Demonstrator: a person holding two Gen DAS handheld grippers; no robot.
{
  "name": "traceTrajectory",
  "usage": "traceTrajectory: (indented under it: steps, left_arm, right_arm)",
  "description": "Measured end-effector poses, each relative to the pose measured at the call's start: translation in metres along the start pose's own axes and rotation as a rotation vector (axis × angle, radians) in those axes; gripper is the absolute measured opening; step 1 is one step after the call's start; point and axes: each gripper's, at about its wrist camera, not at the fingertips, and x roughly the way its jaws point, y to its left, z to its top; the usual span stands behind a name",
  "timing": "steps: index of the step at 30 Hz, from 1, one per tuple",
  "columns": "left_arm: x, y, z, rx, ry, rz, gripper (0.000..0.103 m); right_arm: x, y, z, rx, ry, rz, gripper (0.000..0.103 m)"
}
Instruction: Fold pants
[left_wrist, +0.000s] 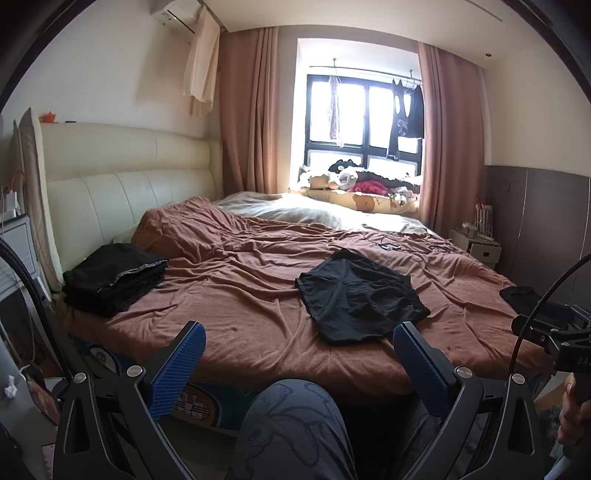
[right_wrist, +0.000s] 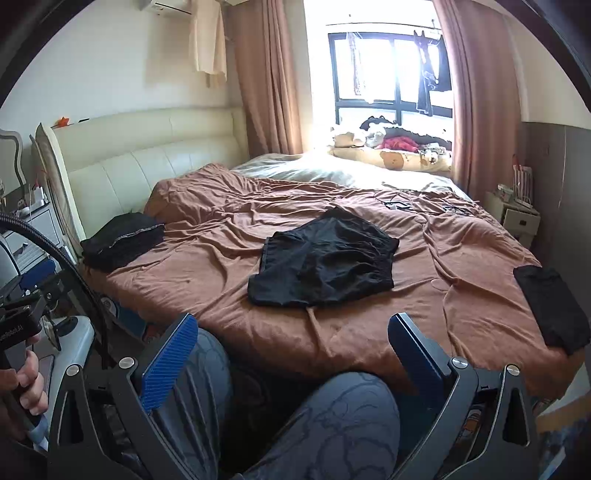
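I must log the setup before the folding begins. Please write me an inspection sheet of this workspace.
Surface: bed with wrinkled brown blanket.
Job's things: black shorts spread flat mid-bed, unfolded; folded black stack near the headboard; another dark garment at the bed's right edge.
Clutter: small items and cords on the far blanket.
Grippers: left gripper and right gripper open, empty, short of the bed.
Cables: black cable arcs beside each gripper.
Surroundings: window, curtains, nightstand, plush toys on the sill.
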Motion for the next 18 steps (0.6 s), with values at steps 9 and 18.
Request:
traceTrajectory:
  steps: [9,18]
  left_arm:
    - [-0.0049,0.0023,0.0021,-0.013,-0.011,-0.003,0.102]
    - [-0.0072,0.0036,0.0019,-0.018,-0.015,-0.011,0.102]
  right_arm:
    - [-0.0005,0.0008,-0.0011,-0.006,0.0,-0.007,0.103]
    - [-0.0025,0.0024,-0.0018,-0.006,-0.004,-0.009,0.103]
